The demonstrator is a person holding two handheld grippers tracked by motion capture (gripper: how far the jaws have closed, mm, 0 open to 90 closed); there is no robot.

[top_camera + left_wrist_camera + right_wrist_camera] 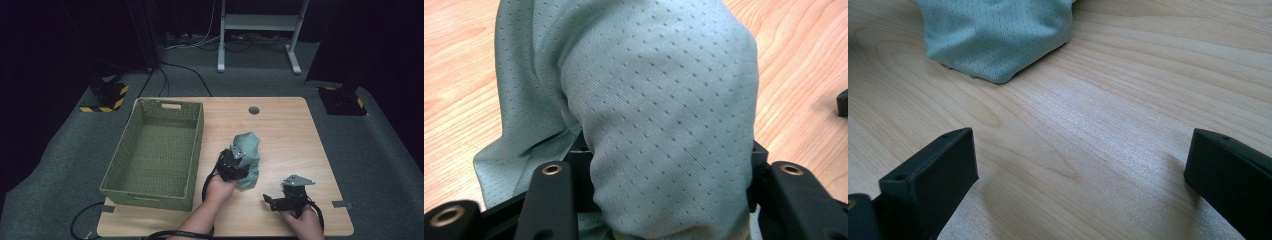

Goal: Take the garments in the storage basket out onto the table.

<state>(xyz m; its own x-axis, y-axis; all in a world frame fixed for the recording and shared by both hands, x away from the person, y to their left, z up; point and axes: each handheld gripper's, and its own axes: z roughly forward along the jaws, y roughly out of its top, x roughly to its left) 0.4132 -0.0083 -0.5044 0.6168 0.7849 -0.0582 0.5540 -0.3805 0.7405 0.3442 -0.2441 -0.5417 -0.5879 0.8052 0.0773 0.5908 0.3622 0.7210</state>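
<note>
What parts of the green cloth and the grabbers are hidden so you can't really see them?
- Left gripper tips: in the left gripper view the cloth drapes over them, so the pinch itself is covered.
- Cloth's near side: in the high view the left gripper stands in front of it.
- Cloth's top: cut off by the upper edge in the right gripper view.
- Basket weave and contents: too small and dim in the high view.

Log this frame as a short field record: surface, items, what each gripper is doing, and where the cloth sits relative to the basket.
surface: light wooden table
cloth: pale green perforated fabric cloth, bunched in a heap, bottom resting on the table
container: green woven rectangular basket, nothing inside
cloth vs basket: cloth lies right of the basket, outside it
left gripper: shut on the cloth
right gripper: jaws wide apart, holding nothing, low over bare wood
</note>
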